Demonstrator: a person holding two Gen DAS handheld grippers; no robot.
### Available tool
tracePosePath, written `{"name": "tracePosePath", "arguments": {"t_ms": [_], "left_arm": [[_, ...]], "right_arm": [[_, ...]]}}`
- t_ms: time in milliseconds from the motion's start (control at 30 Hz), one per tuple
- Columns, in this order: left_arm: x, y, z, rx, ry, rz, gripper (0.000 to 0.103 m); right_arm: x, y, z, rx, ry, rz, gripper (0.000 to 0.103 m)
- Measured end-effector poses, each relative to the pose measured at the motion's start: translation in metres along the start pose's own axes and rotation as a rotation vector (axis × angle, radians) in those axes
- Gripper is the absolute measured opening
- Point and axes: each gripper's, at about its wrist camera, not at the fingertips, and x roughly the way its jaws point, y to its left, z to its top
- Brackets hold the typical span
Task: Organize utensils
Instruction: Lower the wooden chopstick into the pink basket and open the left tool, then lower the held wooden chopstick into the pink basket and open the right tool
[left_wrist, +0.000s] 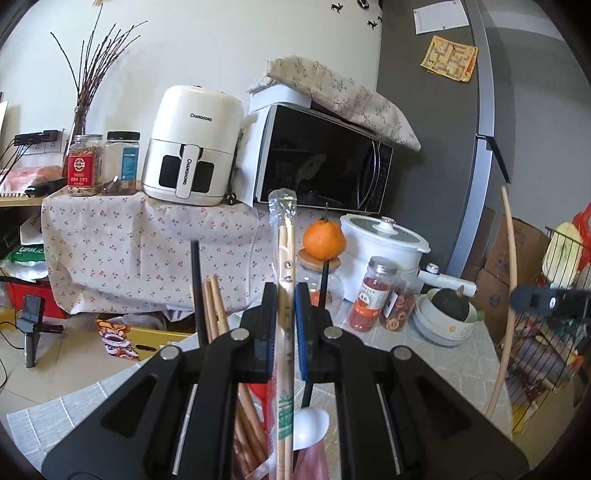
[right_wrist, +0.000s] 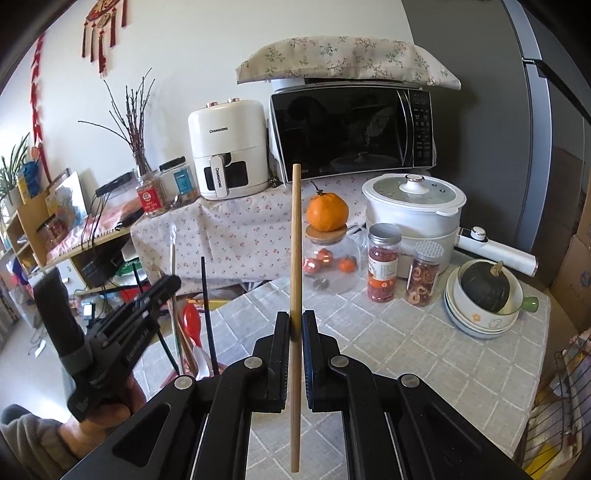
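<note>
My left gripper (left_wrist: 285, 295) is shut on a pair of chopsticks in a clear plastic wrapper (left_wrist: 284, 236), held upright. Under it stands a bunch of utensils: wooden chopsticks (left_wrist: 216, 306), black chopsticks (left_wrist: 197, 288), a red spoon (left_wrist: 258, 398) and a white spoon (left_wrist: 310, 424). Their holder is mostly hidden. My right gripper (right_wrist: 295, 317) is shut on a single bare wooden chopstick (right_wrist: 295, 236), also upright, over the checked tablecloth (right_wrist: 388, 332). In the right wrist view the left gripper (right_wrist: 168, 286), held by a hand (right_wrist: 107, 410), sits at the left above the same utensil bunch (right_wrist: 192, 325).
On the table stand a glass jar with an orange on its lid (right_wrist: 327, 214), two spice jars (right_wrist: 382, 266), a white cooker (right_wrist: 413, 206) and stacked bowls holding a dark squash (right_wrist: 484, 291). Behind are an air fryer (right_wrist: 229, 147) and a microwave (right_wrist: 351, 133). A wire rack (left_wrist: 546, 332) stands at the right.
</note>
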Motion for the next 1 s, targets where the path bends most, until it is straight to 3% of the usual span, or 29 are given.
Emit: {"name": "tracePosePath", "arguments": {"t_ms": [433, 700, 767, 833, 1000], "left_arm": [[-0.007, -0.006, -0.020, 0.053, -0.038, 0.070, 0.012], [-0.012, -0.001, -0.031, 0.033, 0.059, 0.092, 0.013], [-0.012, 0.001, -0.028, 0.028, 0.119, 0.076, 0.036], [-0.014, 0.002, -0.020, 0.023, 0.182, 0.054, 0.051], [-0.024, 0.002, 0.010, 0.011, 0.266, 0.069, 0.053]], "right_arm": [[-0.001, 0.014, 0.000, -0.025, -0.016, 0.026, 0.007], [0.000, 0.019, 0.000, -0.041, -0.022, 0.048, 0.007], [0.001, 0.019, 0.000, -0.042, -0.025, 0.053, 0.007], [0.002, 0.022, -0.001, -0.047, -0.026, 0.059, 0.007], [0.009, 0.031, -0.003, -0.062, -0.018, 0.060, 0.007]]}}
